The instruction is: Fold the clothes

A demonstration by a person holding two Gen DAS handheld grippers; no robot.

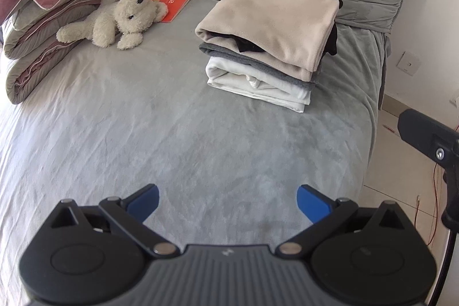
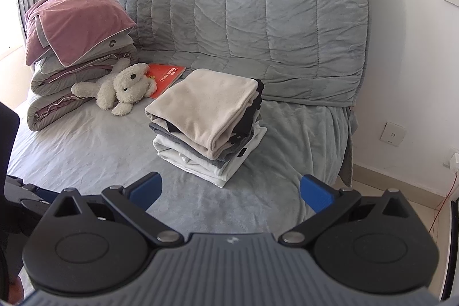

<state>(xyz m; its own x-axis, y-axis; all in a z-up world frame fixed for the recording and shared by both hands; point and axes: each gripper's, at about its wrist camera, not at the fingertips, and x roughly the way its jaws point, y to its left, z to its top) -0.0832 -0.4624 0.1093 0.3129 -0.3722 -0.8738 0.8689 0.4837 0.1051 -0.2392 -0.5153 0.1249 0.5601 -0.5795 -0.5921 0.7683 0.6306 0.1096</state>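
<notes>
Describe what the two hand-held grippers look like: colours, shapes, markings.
Both look alike. The left hand-held gripper and right hand-held gripper each have blue finger pads on black angular linkage arms with silver pivot pins. The arms hinge on two round black discs flanking a ribbed grey body with a small pale logo. No cable or sleeve is clearly visible.

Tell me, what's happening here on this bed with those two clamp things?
Someone holds a two-finger gripper in each hand to fold clothes. Right now the left gripper and right gripper are both open and empty, hovering over the grey bed. A stack of folded clothes sits finished, beige piece on top. A teddy bear lies by the folded bedding.
</notes>
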